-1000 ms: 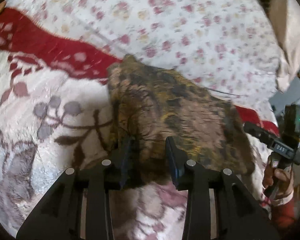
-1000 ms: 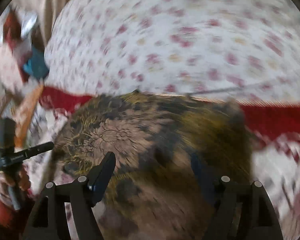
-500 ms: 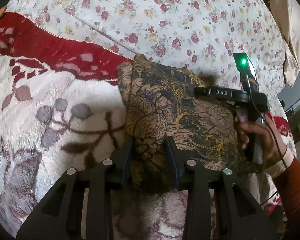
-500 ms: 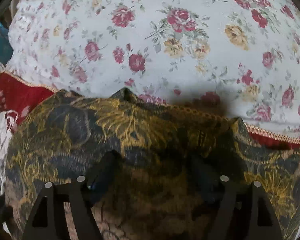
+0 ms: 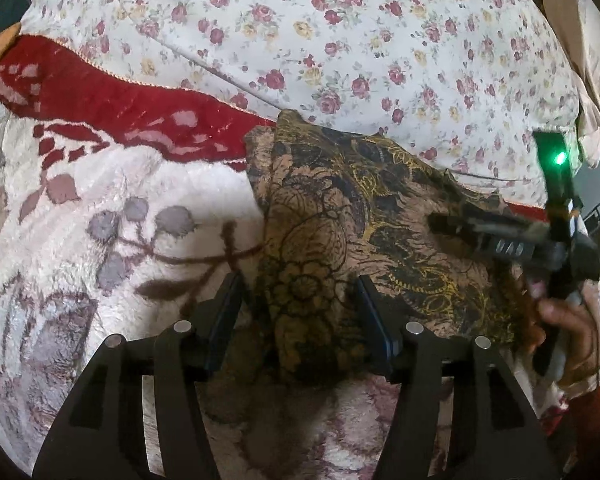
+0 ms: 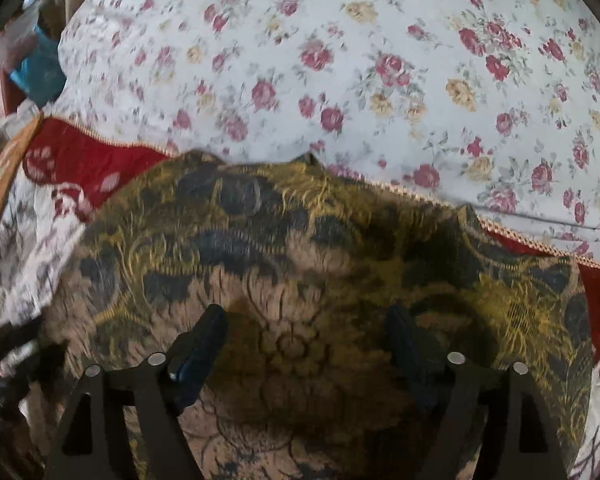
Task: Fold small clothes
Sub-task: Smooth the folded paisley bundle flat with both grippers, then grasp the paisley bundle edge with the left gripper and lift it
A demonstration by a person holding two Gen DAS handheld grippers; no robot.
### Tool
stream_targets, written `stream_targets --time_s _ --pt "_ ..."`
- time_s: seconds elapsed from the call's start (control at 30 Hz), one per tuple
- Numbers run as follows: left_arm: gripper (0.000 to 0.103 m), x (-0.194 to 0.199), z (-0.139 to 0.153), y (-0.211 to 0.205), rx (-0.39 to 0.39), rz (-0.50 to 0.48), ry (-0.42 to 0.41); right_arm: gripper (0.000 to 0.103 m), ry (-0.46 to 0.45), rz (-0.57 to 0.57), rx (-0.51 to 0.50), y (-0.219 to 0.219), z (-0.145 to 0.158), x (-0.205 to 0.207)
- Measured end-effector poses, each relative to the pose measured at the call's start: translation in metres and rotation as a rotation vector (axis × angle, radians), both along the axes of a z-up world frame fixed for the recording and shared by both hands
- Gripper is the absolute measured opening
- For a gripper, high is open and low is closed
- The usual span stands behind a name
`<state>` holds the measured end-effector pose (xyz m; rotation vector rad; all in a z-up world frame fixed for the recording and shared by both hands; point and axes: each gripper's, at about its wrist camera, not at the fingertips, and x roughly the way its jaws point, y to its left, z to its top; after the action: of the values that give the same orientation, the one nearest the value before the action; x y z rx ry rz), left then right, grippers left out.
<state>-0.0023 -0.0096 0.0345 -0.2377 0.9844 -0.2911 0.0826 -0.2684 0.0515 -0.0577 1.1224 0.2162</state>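
Jaws of the left gripper (image 5: pixel 298 304) are opening astride the brown patterned cloth's (image 5: pixel 364 220) near edge; the right gripper (image 6: pixel 306 336) is opening above it.

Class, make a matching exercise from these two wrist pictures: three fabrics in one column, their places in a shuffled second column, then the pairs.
1. brown-and-gold patterned garment
2. white sheet with small red roses
3. plush cream blanket with red border

A. far side, beyond the red border
B. left of the garment
C. lying on the bedding, between the fingers of both grippers

Pairs: 1-C, 2-A, 3-B
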Motion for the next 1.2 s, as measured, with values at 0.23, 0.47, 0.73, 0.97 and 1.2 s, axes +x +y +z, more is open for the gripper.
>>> stream_targets --time_s 0.23,0.47,0.73,0.97,1.2 --pt "0.058 0.0 0.0 -0.001 0.025 0.001 -0.008 0.103 0.054 -0.013 0.037 0.006 -0.018 0.01" --pt "0.058 0.003 -0.001 0.001 0.016 -0.003 0.0 0.103 0.091 -0.037 0.047 0.014 -0.015 0.018" --pt "0.058 0.007 -0.007 0.013 -0.099 0.023 0.045 0.103 0.116 0.045 0.232 0.068 0.011 0.042" --pt "0.058 0.01 -0.009 0.014 -0.131 0.028 0.056 0.103 0.177 0.116 0.19 0.139 0.002 0.082" --pt "0.064 0.014 -0.009 0.014 -0.15 0.028 0.058 0.103 0.227 0.209 -0.048 0.18 -0.033 0.091"
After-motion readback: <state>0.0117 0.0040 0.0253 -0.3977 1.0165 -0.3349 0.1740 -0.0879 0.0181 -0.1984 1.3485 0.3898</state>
